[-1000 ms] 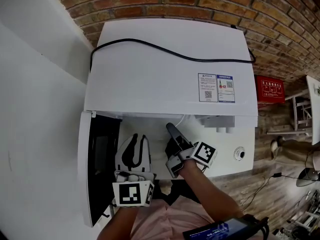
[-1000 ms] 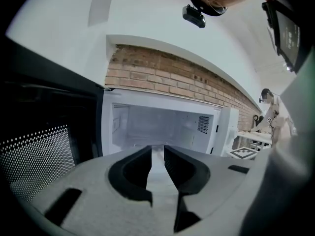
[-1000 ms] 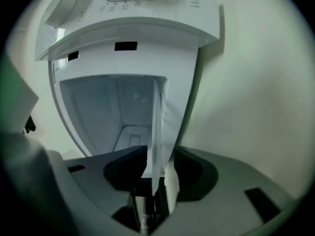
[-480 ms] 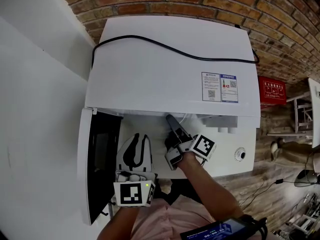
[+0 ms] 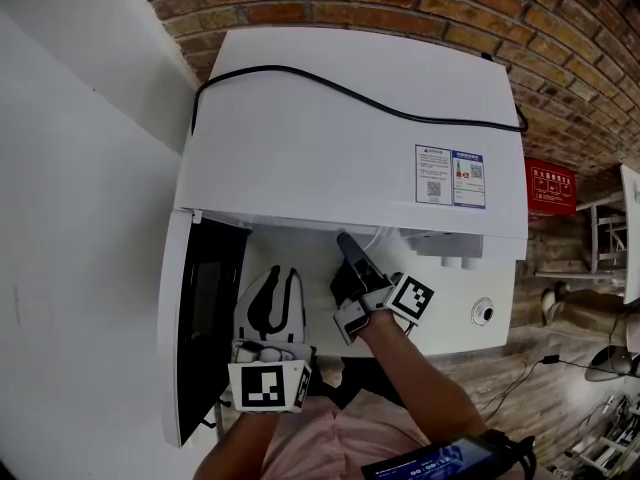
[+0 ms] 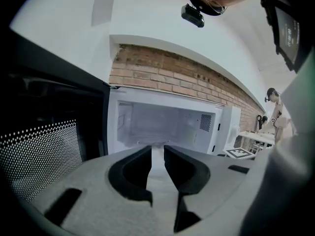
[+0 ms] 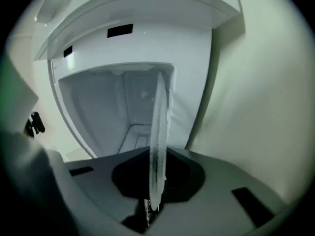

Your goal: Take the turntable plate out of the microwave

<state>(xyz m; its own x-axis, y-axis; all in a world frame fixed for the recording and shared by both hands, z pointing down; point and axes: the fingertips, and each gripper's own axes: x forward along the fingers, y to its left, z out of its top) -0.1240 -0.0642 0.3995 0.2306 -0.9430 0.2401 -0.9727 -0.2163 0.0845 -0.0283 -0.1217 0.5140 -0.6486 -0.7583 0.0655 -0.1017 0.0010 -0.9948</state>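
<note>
Now right tongs [image 7: 156,151] just closed, pinching turntable plate [image 7: 160,112] rim, left tongs [image 6: 157,150] spread, empty.

Clear glass turntable plate [image 7: 160,112] gripped at the mouth of an open white microwave [image 5: 350,138].

The plate is thin and translucent. In the right gripper view it shows edge-on as a pale upright band running from the tongs into the oven. The right tongs [image 7: 158,156] have just been closing, and their dark pads now press on either face of the plate's near rim. From the head view, the microwave is a boxy white oven with a label on top. Its door [image 5: 200,328] is swung fully open to the left, dark window facing inward. The cavity [image 6: 162,124] has white walls and a vent grille on its right wall.
</note>
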